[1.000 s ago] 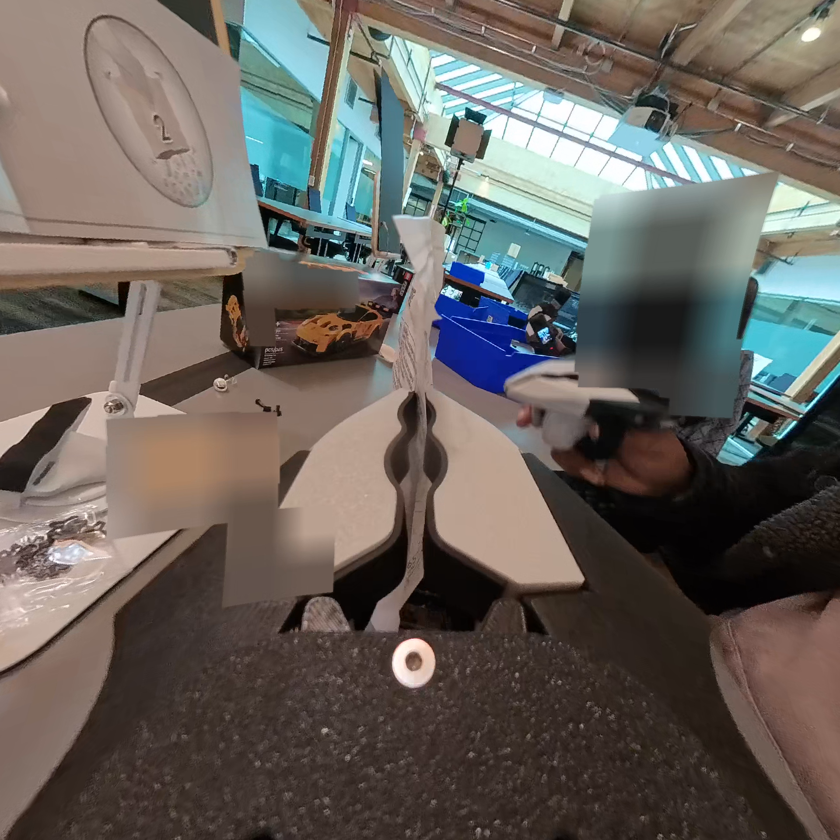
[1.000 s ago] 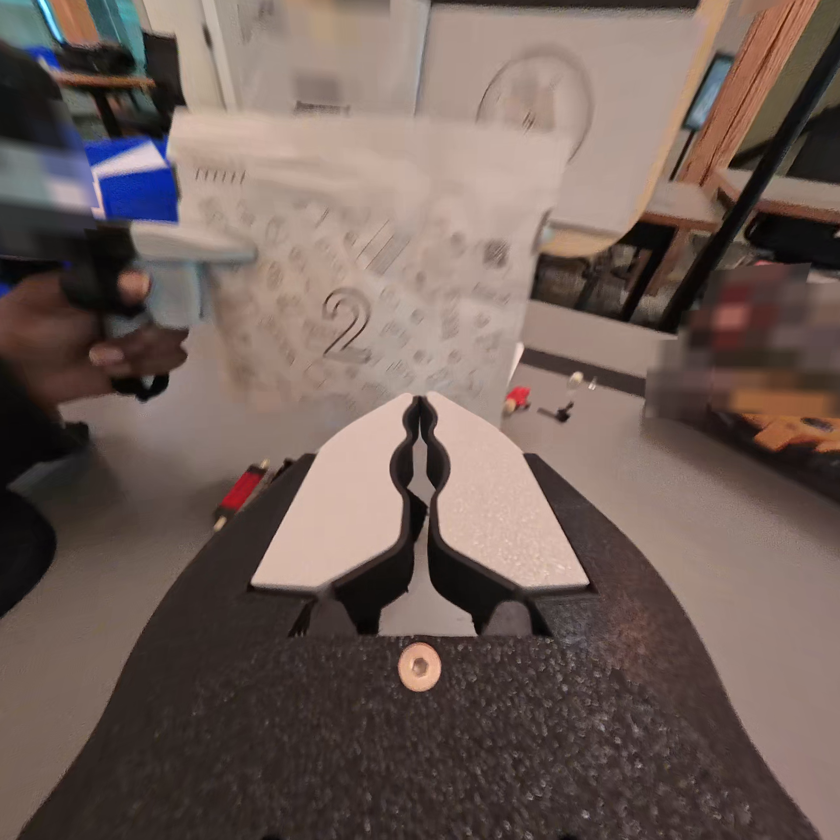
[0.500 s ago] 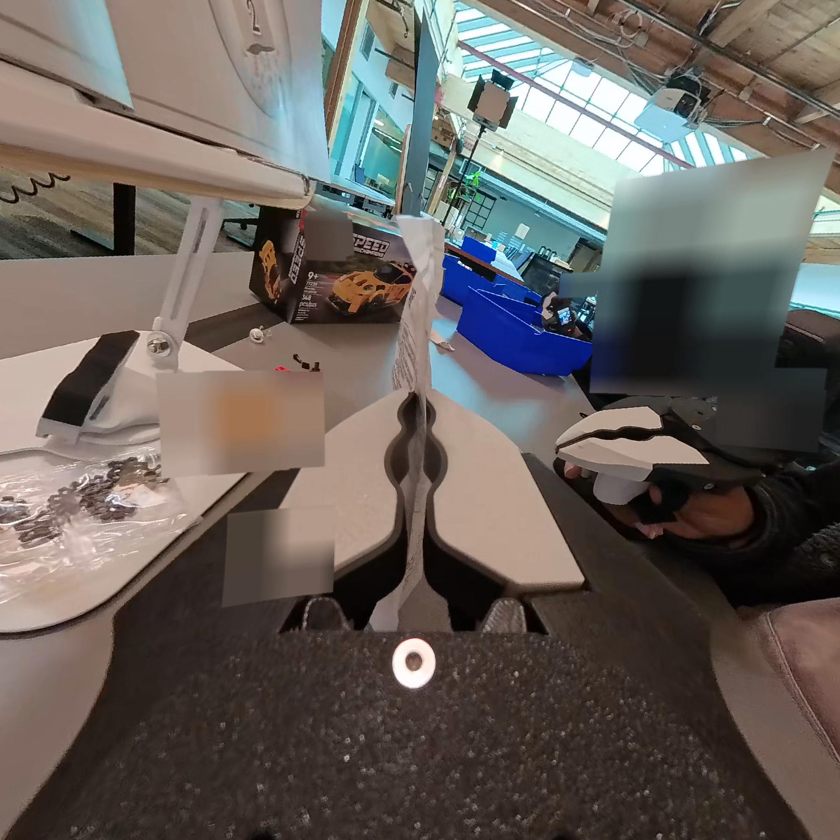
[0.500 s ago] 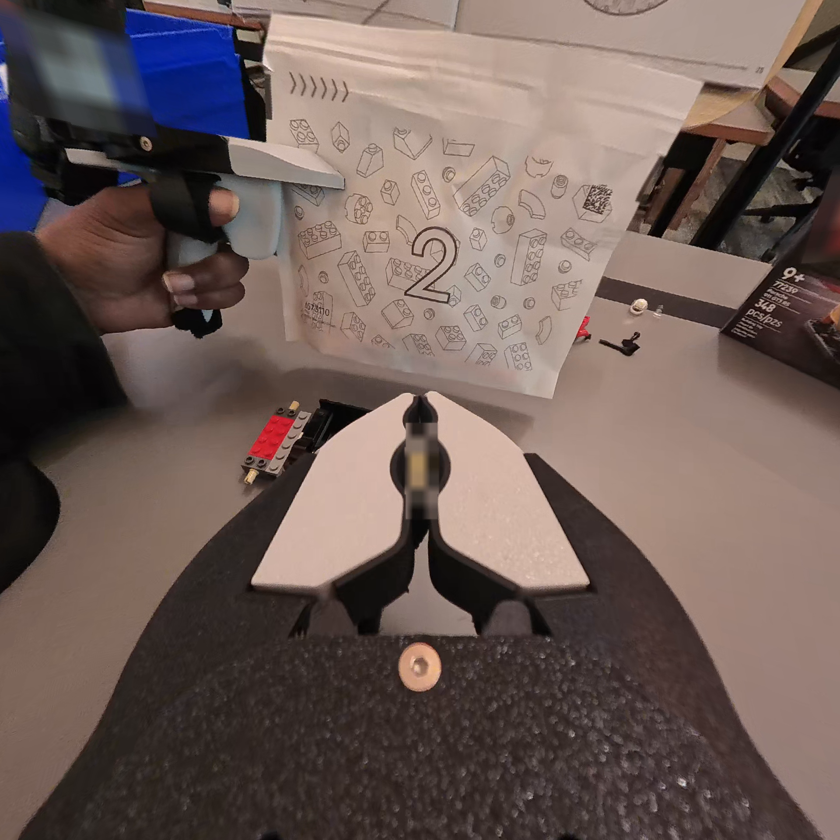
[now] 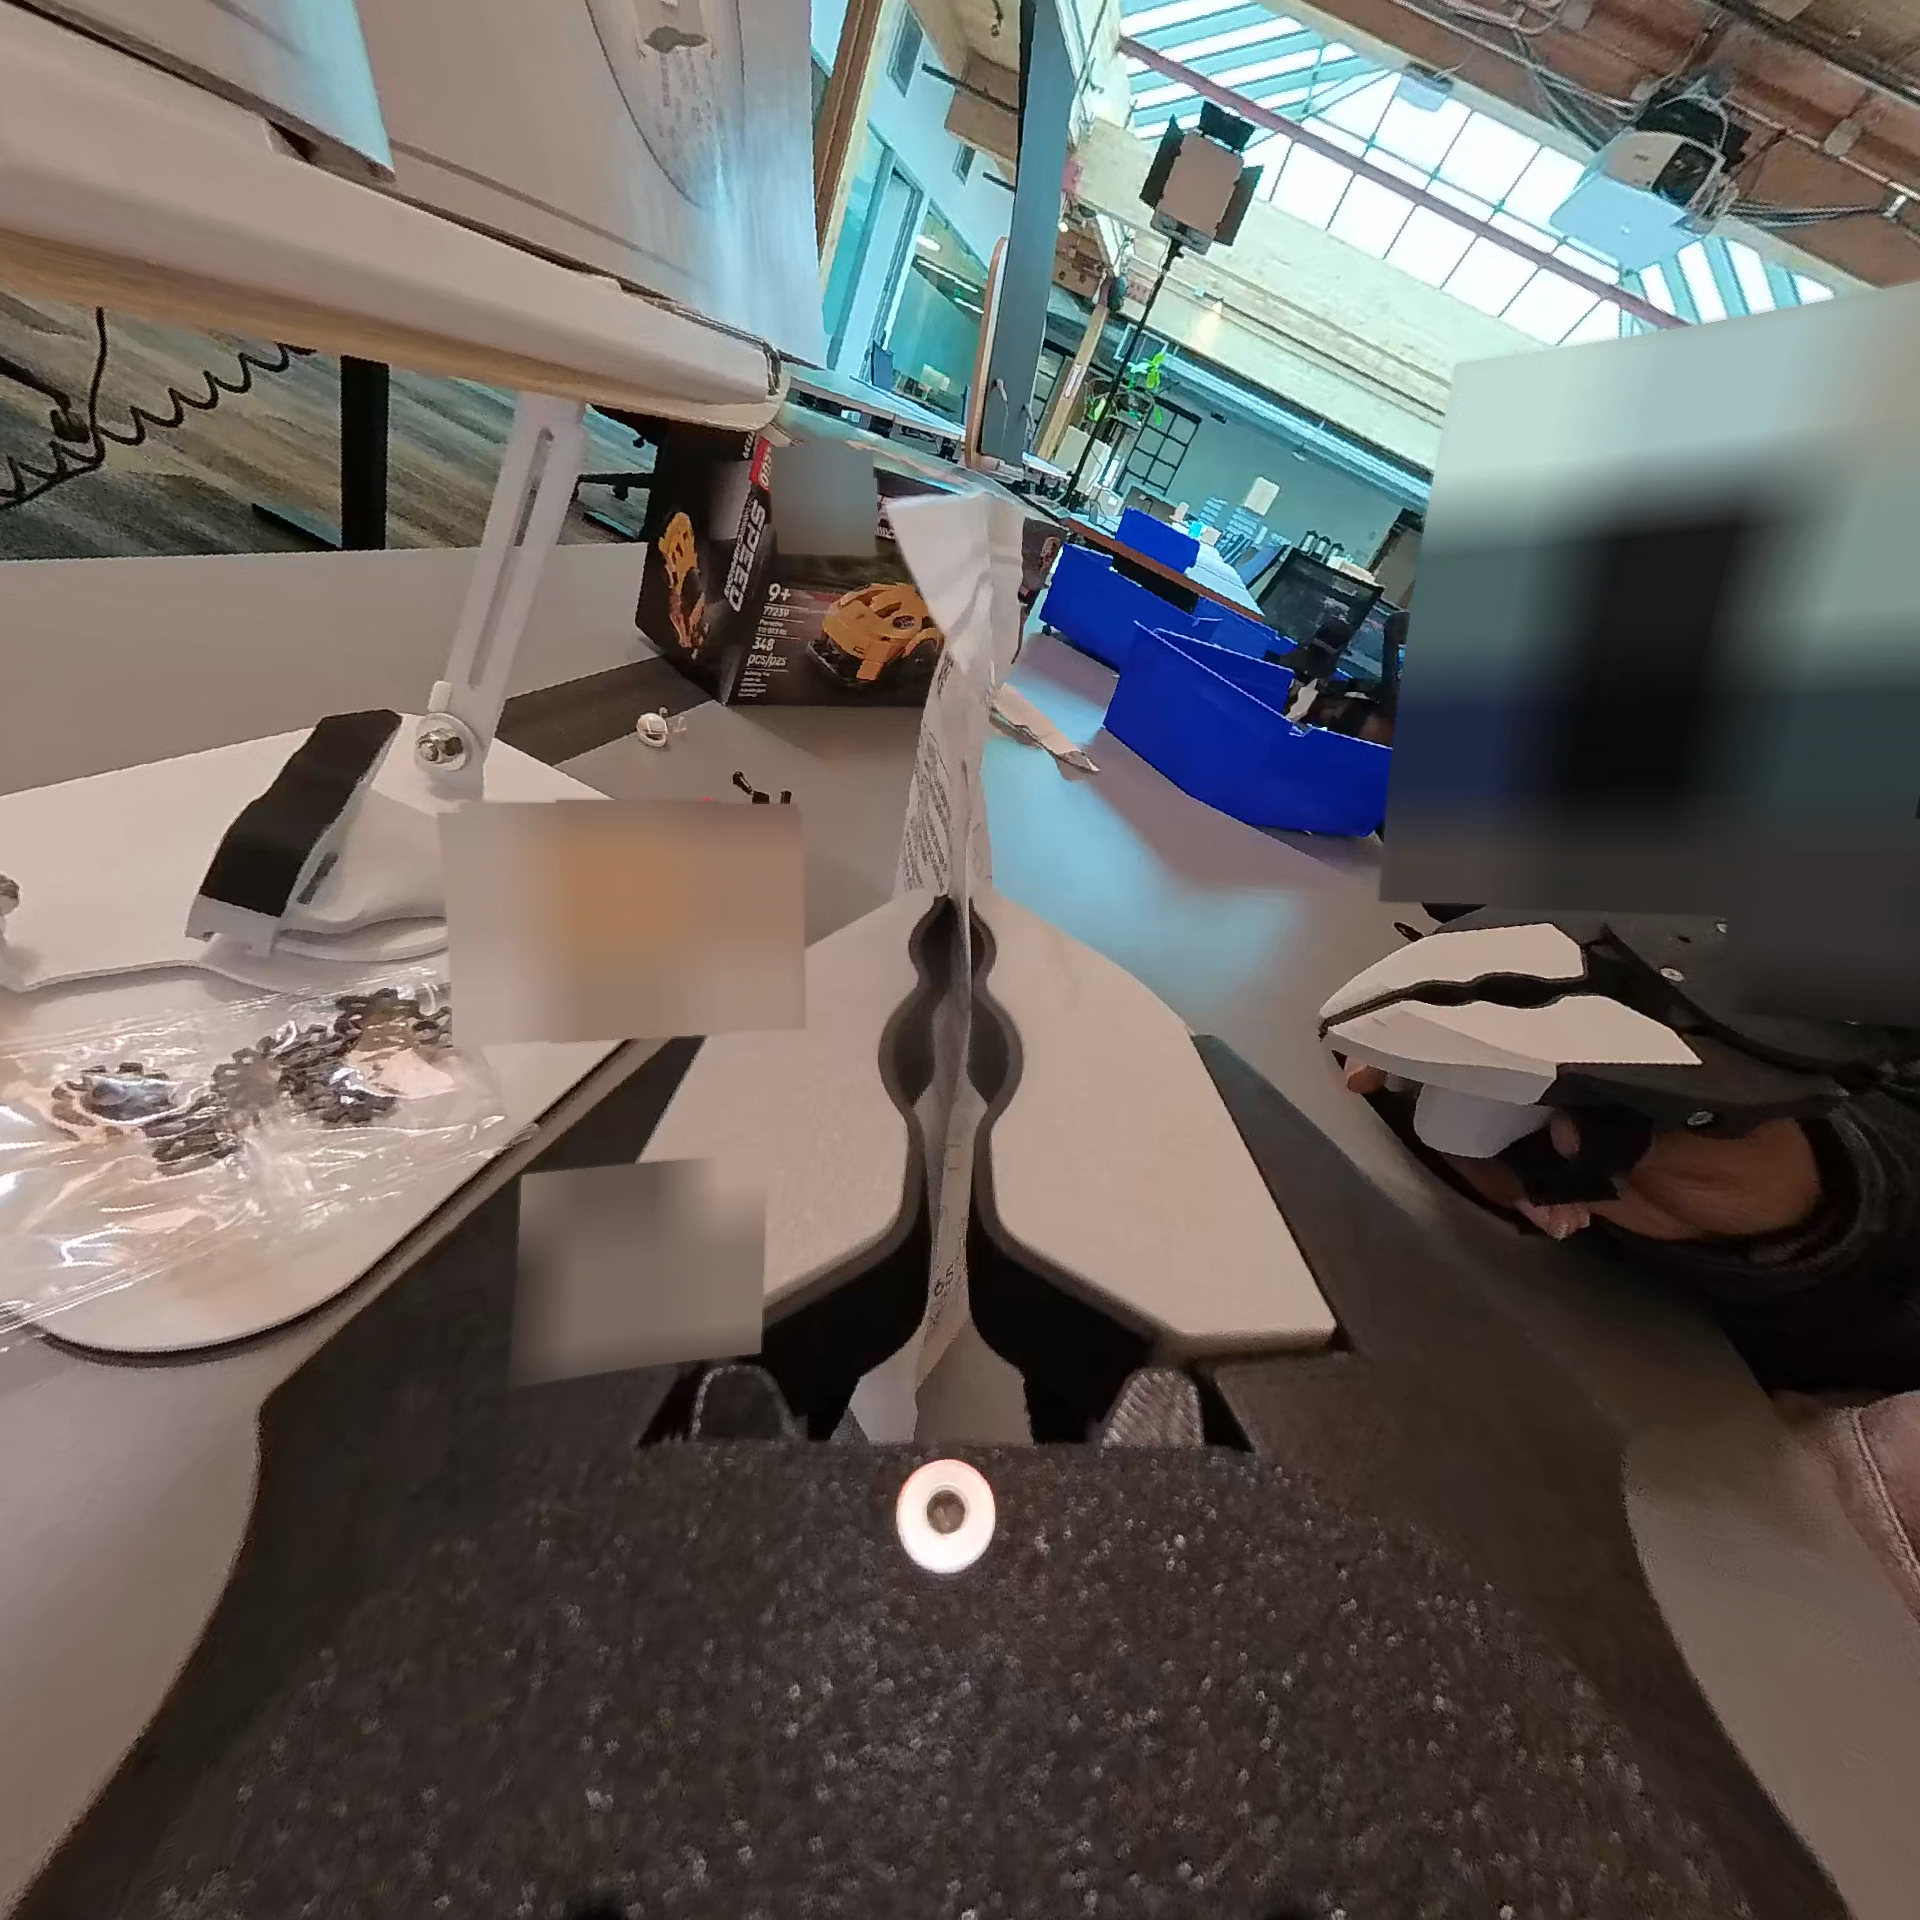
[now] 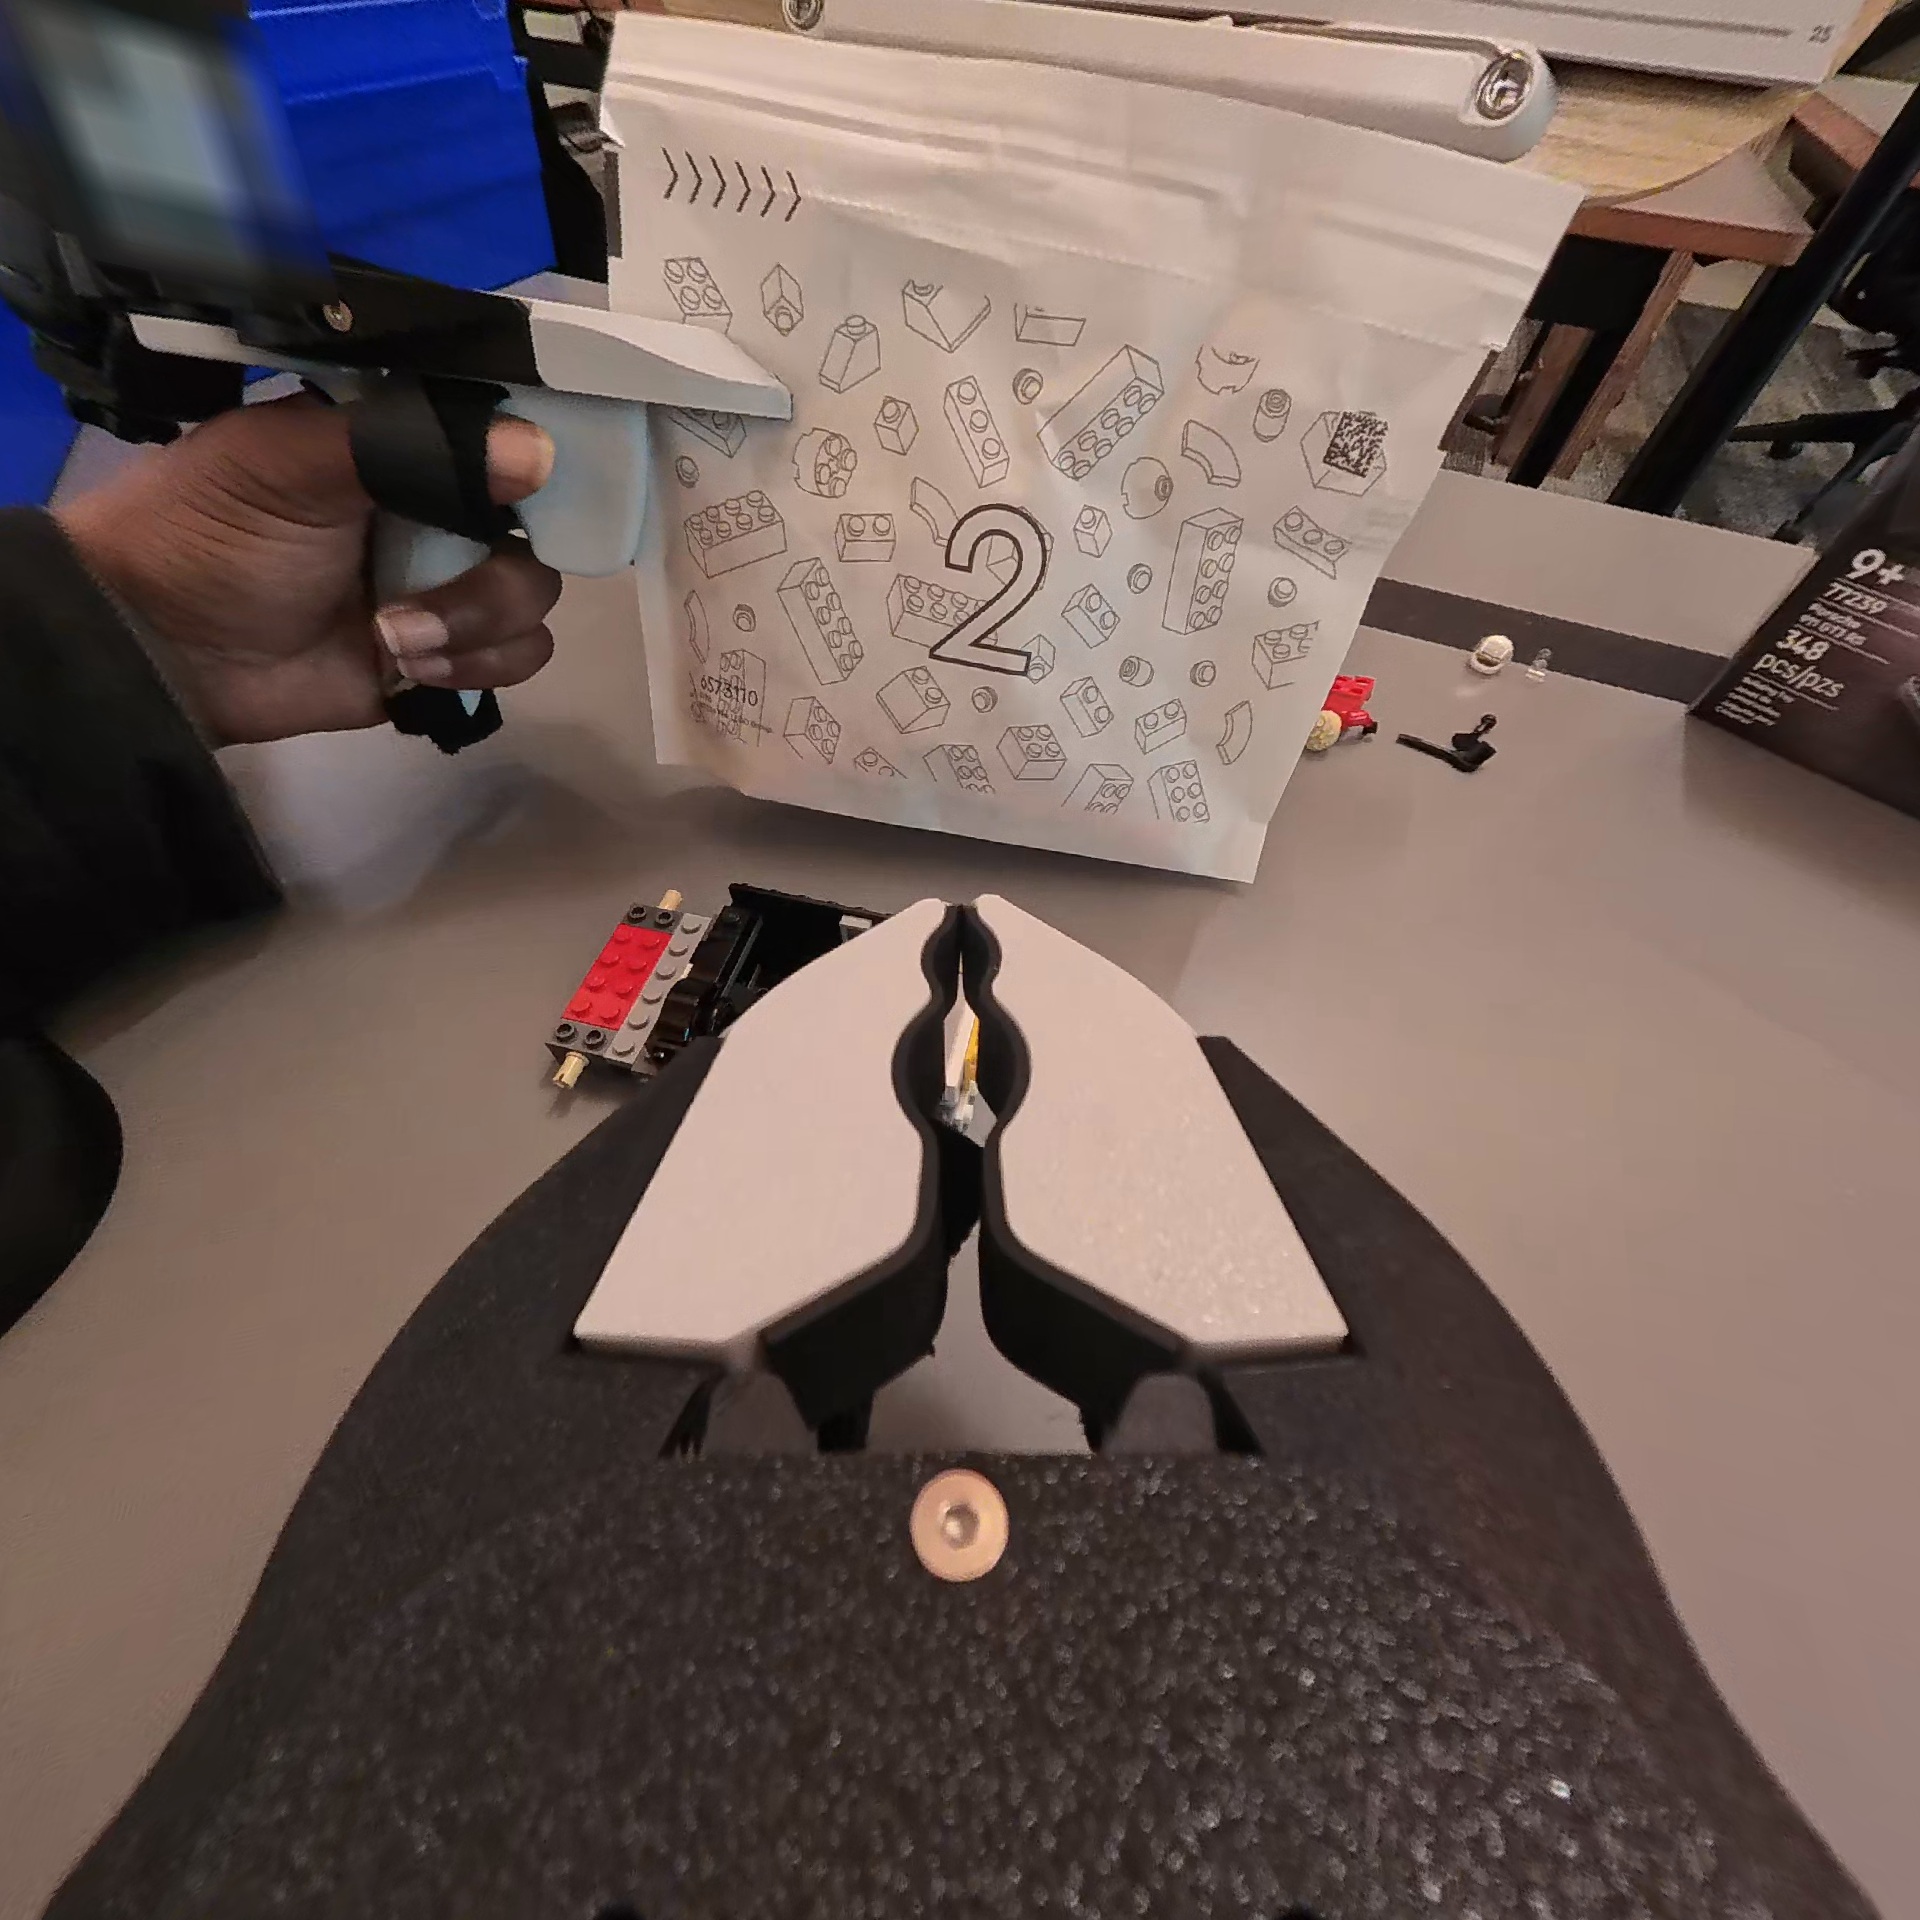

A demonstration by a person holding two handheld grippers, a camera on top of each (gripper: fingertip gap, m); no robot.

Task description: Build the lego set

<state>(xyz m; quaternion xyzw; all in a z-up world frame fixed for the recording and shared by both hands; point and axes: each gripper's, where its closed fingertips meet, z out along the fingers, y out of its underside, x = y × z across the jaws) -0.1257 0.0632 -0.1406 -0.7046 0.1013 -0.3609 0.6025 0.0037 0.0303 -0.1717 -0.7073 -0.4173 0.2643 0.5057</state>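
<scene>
One white paper bag (image 6: pixel 1039 499), one lego box (image 5: pixel 790 623), two blue bins (image 5: pixel 1236 727), one clear parts bag (image 5: pixel 208 1122)

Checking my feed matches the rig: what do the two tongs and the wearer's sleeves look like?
Both tongs, left and right, have pale grey pointed fingers with wavy black inner pads on a black pebbled body with a silver screw. A black strap loops the pale handle. The sleeve is dark.

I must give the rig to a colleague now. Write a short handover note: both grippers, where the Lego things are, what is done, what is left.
Left gripper: shut on the paper bag, held upright above the table, unopened as far as I can see.
Right gripper: shut; a small yellow-white piece shows between its fingers.
Chassis: partly built, on the table below the bag.
Loose parts lie right of the bag, near the box.
Left: probably open the bag, continue building.
</scene>
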